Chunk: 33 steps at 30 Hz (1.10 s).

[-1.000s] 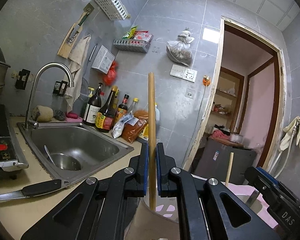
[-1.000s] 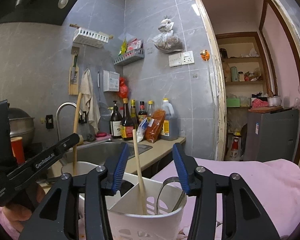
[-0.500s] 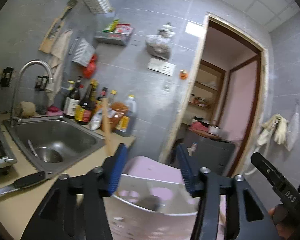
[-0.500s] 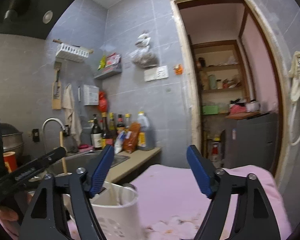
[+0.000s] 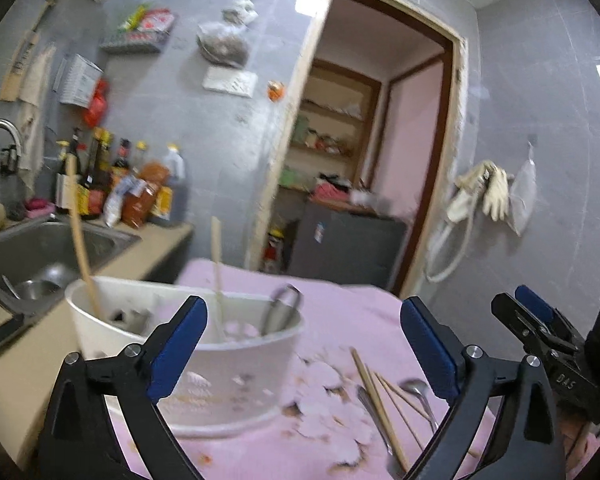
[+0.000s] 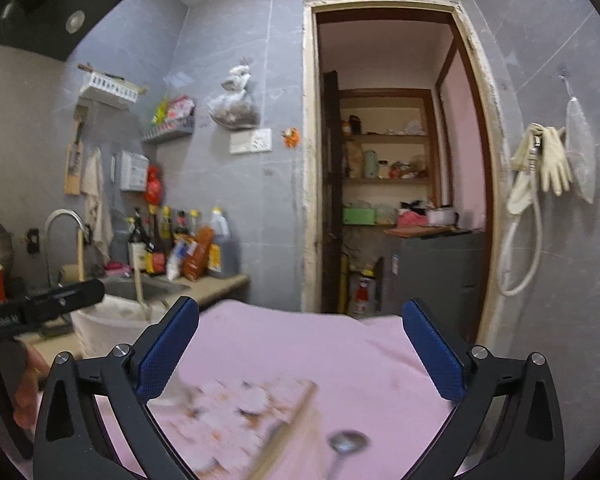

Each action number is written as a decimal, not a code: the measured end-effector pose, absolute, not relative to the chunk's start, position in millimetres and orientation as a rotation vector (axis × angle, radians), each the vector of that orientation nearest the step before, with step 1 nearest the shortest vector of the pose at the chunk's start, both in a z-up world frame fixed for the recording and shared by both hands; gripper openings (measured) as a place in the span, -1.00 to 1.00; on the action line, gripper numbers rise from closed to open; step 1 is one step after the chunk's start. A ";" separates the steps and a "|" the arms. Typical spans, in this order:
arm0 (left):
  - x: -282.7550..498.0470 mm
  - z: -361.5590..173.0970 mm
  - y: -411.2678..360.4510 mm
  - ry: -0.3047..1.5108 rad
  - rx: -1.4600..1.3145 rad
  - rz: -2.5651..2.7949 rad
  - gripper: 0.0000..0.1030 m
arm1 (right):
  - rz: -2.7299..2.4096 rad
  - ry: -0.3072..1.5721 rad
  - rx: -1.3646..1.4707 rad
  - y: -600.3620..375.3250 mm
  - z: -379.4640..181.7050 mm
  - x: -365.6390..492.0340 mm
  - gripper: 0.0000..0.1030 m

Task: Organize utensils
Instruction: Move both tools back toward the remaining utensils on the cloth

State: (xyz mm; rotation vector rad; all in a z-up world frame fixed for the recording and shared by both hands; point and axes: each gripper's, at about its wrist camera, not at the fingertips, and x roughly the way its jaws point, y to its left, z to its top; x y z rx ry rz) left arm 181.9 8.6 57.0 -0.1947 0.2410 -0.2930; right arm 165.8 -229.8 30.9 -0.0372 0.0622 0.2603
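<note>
Your pink cloth (image 5: 340,312) fills the lower middle of both views, spread over the surface beside the beige counter (image 5: 16,376) at the lower left. On it, at the lower left of the left wrist view, stands the white utensil holder (image 5: 228,372), upright, with two wooden sticks and a metal utensil (image 5: 280,308) rising out of it; in the right wrist view the holder (image 6: 100,328) sits at the left edge, partly hidden. Your left gripper (image 5: 302,348) has its jaws spread wide, having just been opening, and nothing lies between them; the holder shows behind its left finger. Your right gripper (image 6: 300,352) is likewise spread wide after opening, with only cloth between the jaws. Loose chopsticks (image 5: 380,404) lie on the cloth at the lower right of the left wrist view, just beside a metal spoon (image 5: 418,392). In the right wrist view the spoon (image 6: 346,442) lies at the bottom centre, next to blurred chopsticks (image 6: 292,428).
</note>
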 end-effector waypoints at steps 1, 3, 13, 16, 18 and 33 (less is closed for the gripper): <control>182.1 55.5 2.3 0.256 -0.178 -0.302 0.88 | 0.246 0.076 -0.045 -236.3 28.0 164.8 1.00; 181.6 49.4 -11.9 0.288 -0.140 -0.320 0.88 | 0.222 0.105 -0.054 -247.6 22.9 164.4 1.00; 201.6 3.2 -66.2 0.556 -0.046 -0.405 0.88 | 0.169 0.305 -0.049 -290.7 -12.8 181.1 1.00; 214.1 -7.5 -73.8 0.646 -0.058 -0.416 0.88 | 0.176 0.362 -0.024 -298.8 -20.5 189.4 1.00; 221.4 -11.2 -76.0 0.689 -0.065 -0.426 0.87 | 0.180 0.395 -0.014 -301.8 -25.3 193.7 1.00; 305.4 -32.7 -108.5 0.895 -0.066 -0.474 -0.30 | 0.320 0.687 0.025 -299.6 -53.0 243.3 0.22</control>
